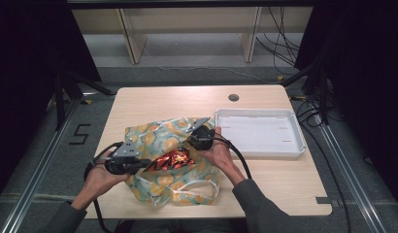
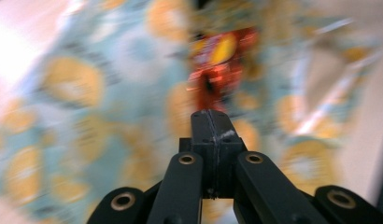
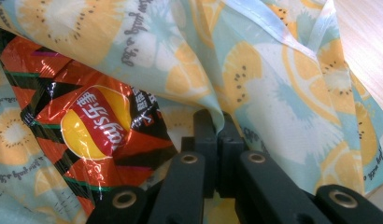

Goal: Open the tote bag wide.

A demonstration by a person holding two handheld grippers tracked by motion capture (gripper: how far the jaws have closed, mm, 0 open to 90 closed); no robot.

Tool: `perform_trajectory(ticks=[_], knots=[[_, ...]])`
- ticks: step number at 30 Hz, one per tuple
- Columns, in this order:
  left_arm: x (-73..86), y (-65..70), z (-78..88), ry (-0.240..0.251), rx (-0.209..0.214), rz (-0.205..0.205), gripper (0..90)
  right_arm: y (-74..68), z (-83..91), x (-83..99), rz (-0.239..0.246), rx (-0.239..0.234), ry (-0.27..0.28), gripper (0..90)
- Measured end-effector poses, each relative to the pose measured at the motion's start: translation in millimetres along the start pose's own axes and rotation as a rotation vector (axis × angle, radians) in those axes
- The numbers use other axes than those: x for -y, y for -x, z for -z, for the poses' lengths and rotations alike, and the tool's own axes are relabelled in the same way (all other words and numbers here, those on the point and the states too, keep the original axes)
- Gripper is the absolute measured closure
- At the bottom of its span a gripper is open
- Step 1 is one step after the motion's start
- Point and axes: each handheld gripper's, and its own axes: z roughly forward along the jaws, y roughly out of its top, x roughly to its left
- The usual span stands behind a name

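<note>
Fruit-printed fabric, a bag [image 1: 173,160], is spread near the front edge of the surface [image 1: 265,179], left of the white tray [image 1: 259,132]. A red crisp packet [image 1: 169,159] sits in its mouth. The right gripper [image 3: 216,122] is clamped on the bag's edge; the left gripper [image 2: 212,125] is shut, apparently empty. That edge should be kept lifted and taut. Packet lettering is read in the right gripper view, blurred in the left gripper view.
</note>
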Motion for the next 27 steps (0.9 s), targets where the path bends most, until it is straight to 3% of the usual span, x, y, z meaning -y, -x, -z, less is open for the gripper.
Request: perform_trajectory(ticks=[1, 2, 3, 4, 6, 9, 12, 16, 19, 21, 23, 25, 27], knots=[[0.8, 4.0, -4.6, -0.014, 0.025, -0.008, 89.6, -0.2, 0.3, -0.1, -0.005, 0.003, 0.0, 90.0], [2.6, 7.3, -10.6, -0.025, 0.018, -0.003, 89.6, -0.3, 0.3, -0.2, -0.006, 0.004, -0.001, 90.0], [3.8, 7.4, -15.5, -0.064, 0.009, -0.028, 89.6, -0.4, 0.2, -0.2, -0.007, 0.003, -0.002, 90.0], [6.2, 6.8, -20.6, -0.096, -0.002, -0.028, 89.4, 0.7, 0.9, -0.7, 0.008, -0.005, -0.01, 89.9], [10.6, 3.8, -26.8, -0.151, -0.066, -0.034, 86.9, -0.2, 0.4, -0.5, -0.001, 0.0, 0.001, 89.9], [16.9, -2.1, -29.4, -0.191, -0.096, 0.0, 80.6, 0.8, 1.8, -0.3, -0.002, 0.001, 0.001, 89.8], [20.4, -5.8, -30.1, -0.162, -0.151, 0.016, 71.7, 1.3, 2.5, -0.4, -0.008, 0.001, 0.001, 89.6], [21.6, -12.6, -30.8, -0.162, -0.199, -0.019, 63.2, 2.4, 4.1, -0.8, -0.002, 0.0, -0.008, 89.4], [23.5, -14.3, -33.9, -0.176, -0.191, -0.013, 61.2, 2.1, 3.2, -0.5, 0.0, -0.004, -0.003, 89.3], [25.1, -12.9, -38.2, -0.188, -0.161, 0.011, 59.8, 2.4, 1.7, -0.2, 0.007, 0.003, 0.002, 89.1], [24.4, -13.5, -42.1, -0.223, -0.151, 0.004, 57.2, 3.6, 1.1, -0.2, 0.026, -0.004, 0.006, 88.9], [25.2, -12.7, -48.1, -0.223, -0.16, 0.002, 56.3, 3.7, 1.3, 0.1, 0.023, -0.005, 0.0, 88.6], [23.4, -13.8, -50.7, -0.247, -0.138, -0.021, 54.6, 3.9, 1.1, -0.1, 0.027, -0.004, 0.007, 88.4]])
